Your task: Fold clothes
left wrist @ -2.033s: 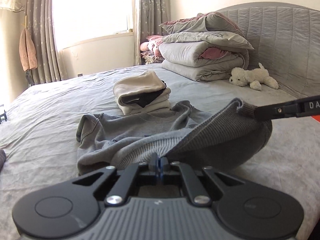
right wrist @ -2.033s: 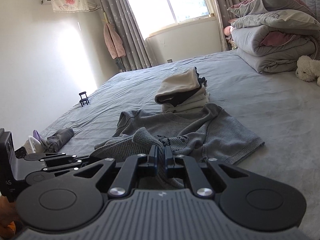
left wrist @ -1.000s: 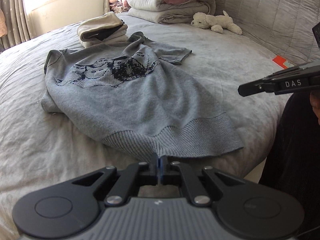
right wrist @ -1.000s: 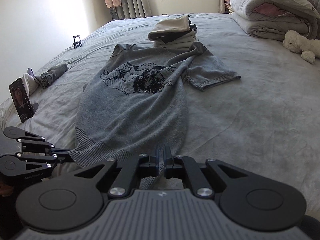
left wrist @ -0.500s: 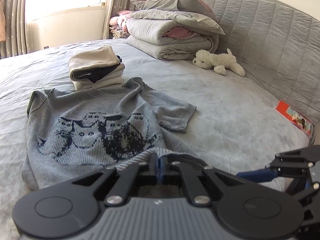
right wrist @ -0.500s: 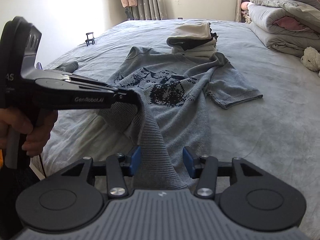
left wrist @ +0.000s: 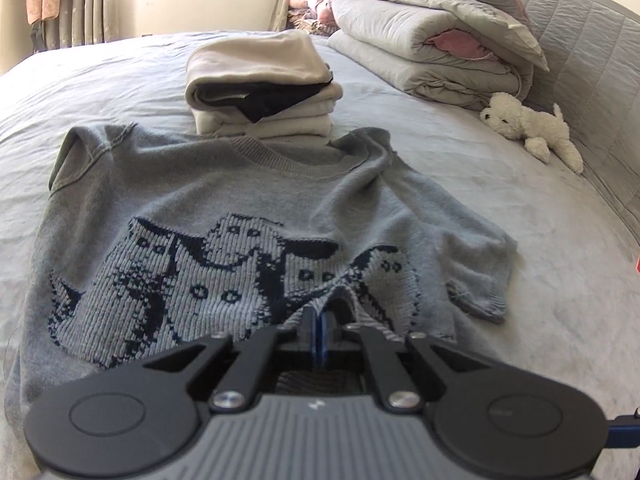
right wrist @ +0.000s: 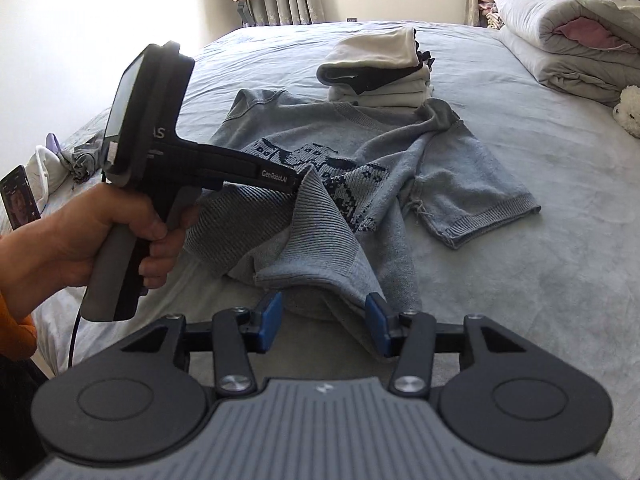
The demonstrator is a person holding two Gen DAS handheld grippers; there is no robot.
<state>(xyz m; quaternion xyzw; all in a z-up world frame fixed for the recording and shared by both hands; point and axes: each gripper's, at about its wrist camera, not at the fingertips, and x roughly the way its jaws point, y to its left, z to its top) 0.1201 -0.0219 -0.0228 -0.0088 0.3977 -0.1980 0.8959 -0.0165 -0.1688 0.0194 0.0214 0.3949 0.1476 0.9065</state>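
Note:
A grey knit sweater (left wrist: 224, 200) with a dark navy animal pattern lies front up on the bed, collar toward the far side. My left gripper (left wrist: 319, 320) is shut on its ribbed hem and holds the hem folded up over the body. In the right wrist view the left gripper (right wrist: 298, 184) pinches that hem (right wrist: 256, 224) above the sweater (right wrist: 440, 152). My right gripper (right wrist: 324, 320) is open, its blue pads either side of the sweater's near fold, holding nothing.
A stack of folded cream and black clothes (left wrist: 260, 88) sits just beyond the collar. Folded quilts (left wrist: 432, 44) and a white plush dog (left wrist: 528, 128) lie at the right by the headboard. A phone (right wrist: 18, 200) and small clothes (right wrist: 76, 156) lie at the left bed edge.
The sweater was spread flat by its hem. Then my right gripper opened and let go, while my left gripper carried the hem forward over the sweater's body.

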